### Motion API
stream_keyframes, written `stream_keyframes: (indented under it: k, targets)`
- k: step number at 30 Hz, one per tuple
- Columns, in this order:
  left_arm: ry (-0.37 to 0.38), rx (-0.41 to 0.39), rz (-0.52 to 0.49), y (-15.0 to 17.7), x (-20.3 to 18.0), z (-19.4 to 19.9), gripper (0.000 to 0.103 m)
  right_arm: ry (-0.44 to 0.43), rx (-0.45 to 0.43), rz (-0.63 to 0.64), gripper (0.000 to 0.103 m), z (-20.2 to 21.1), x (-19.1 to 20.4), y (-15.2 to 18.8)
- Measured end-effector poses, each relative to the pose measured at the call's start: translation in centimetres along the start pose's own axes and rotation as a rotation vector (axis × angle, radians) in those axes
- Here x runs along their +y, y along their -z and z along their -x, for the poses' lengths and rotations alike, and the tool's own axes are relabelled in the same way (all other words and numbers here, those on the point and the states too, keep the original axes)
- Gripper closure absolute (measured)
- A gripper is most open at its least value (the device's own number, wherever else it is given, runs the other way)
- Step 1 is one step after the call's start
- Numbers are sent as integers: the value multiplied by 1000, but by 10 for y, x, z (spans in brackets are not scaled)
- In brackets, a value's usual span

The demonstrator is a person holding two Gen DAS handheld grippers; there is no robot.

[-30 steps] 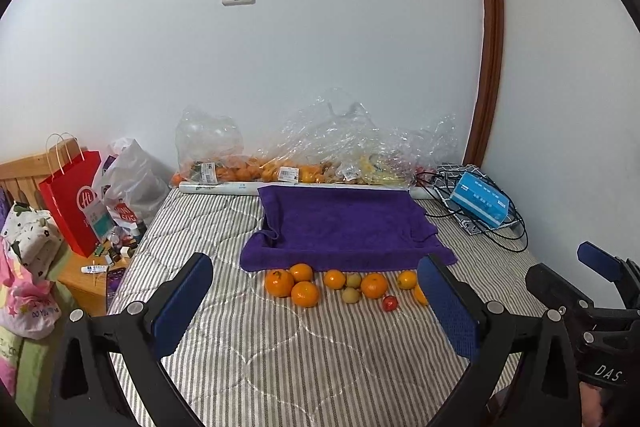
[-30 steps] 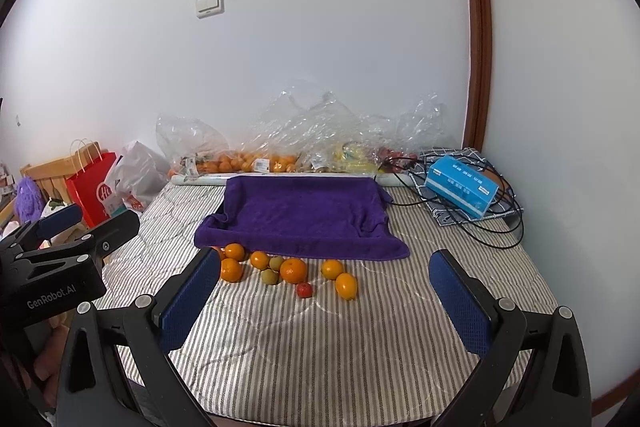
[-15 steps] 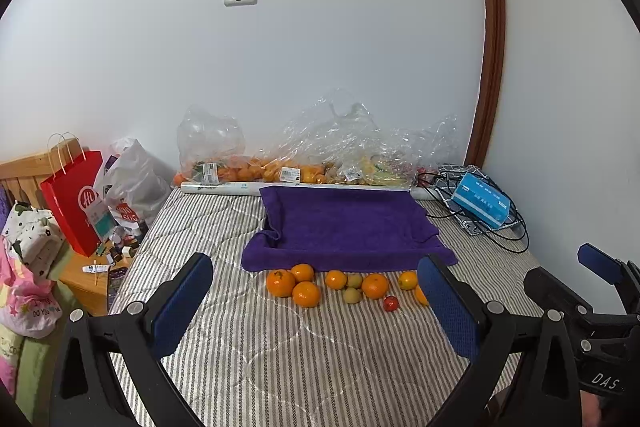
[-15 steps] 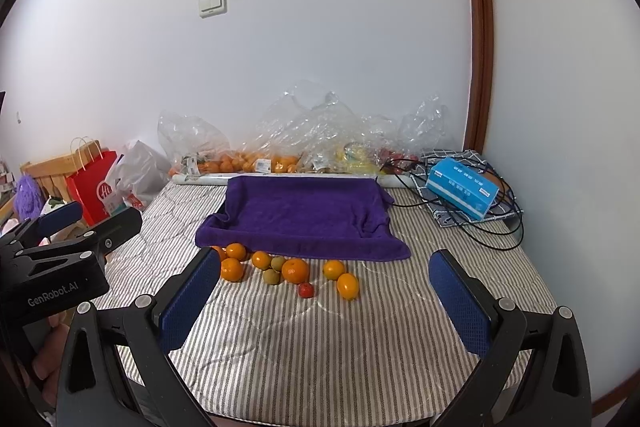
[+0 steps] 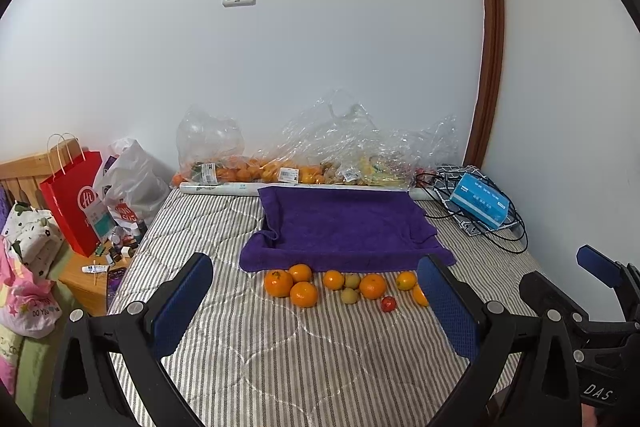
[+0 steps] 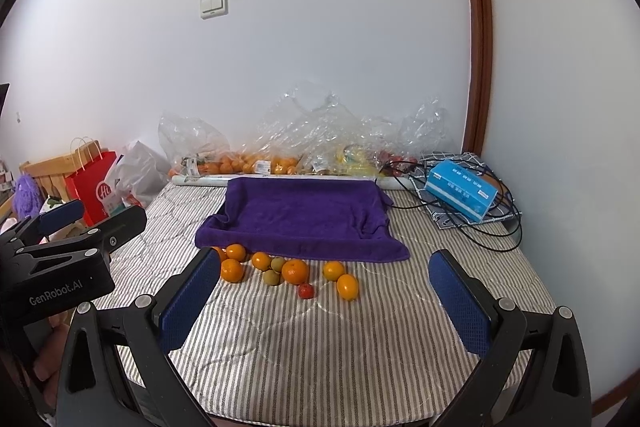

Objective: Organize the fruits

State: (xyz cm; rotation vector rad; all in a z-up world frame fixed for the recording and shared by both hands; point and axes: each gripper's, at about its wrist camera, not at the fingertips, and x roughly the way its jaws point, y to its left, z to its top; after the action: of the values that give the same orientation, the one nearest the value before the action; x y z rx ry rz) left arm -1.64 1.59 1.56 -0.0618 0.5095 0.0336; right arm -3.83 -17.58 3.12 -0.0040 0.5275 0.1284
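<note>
Fruits [image 5: 344, 287] lie in a loose row on the striped mattress [image 5: 280, 367], just in front of the near edge of the purple towel [image 5: 344, 223]. There are 6 oranges, 2 small greenish fruits [image 5: 351, 289] among them and 1 small red fruit [image 5: 388, 303] a little nearer the camera than the rest. In the right wrist view the same row [image 6: 286, 271] sits at the towel's [image 6: 304, 215] front hem, with the red fruit [image 6: 306, 290] again furthest from the towel.

The left hand-held gripper [image 5: 316, 307] hovers above the mattress on the near side of the towel, its 2 blue pads spread wide with nothing between them. The right hand-held gripper [image 6: 324, 301] is likewise spread wide and empty, also short of the fruit row. Each shows at the edge of the other's view.

Behind the towel, clear plastic bags [image 5: 320, 155] holding more fruit rest against the wall. To the towel's right lies a blue box [image 5: 479, 200] on tangled black cables [image 5: 508, 235]; to its left stands a red paper bag [image 5: 74, 203].

Against the frames half a second and 1 second back, almost nothing differs: the fruits keep their places at the towel's edge, both grippers stay open, and the views have shifted only very slightly.
</note>
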Motion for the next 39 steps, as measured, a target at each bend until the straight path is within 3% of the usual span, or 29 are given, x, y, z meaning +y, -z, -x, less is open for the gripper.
stream_keyframes:
  k: [12,20,31,39]
  targets:
    - [-13,0,4,1,2,-2,0,-12,-9,-10,1,-8,0,3]
    - [-33,31,24,1,14,-28,2,4,-15,20,1,-31,5,1]
    - [-19,77,19,6,30,-79,7,-56,84,-31,18,-90,0,10]
    - [11,144,12,11,33,-117,7,-85,139,-34,25,-130,-8,19]
